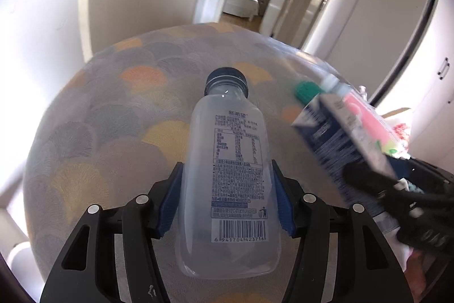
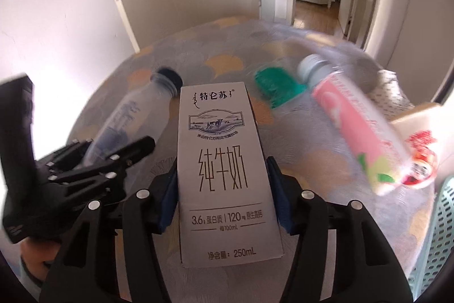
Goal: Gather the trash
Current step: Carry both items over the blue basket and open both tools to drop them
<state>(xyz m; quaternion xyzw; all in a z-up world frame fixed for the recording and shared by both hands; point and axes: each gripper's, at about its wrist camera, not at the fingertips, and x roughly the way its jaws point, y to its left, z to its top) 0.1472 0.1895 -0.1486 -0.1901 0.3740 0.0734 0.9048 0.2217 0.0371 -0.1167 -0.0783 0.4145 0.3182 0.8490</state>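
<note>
While the bottle [image 1: 227,175] lies between left fingers [image 1: 170,200], the carton [image 2: 224,172] sits between right fingers [image 2: 276,189].

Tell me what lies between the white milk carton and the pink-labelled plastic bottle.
Right wrist view: a blurred green object lies between the white milk carton and pink-labelled plastic bottle at their far ends; nearer, only patterned tablecloth.

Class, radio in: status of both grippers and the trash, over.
Left gripper shut on clear bottle. Right gripper around milk carton. Pink bottle and green cap loose on patterned cloth.
</note>
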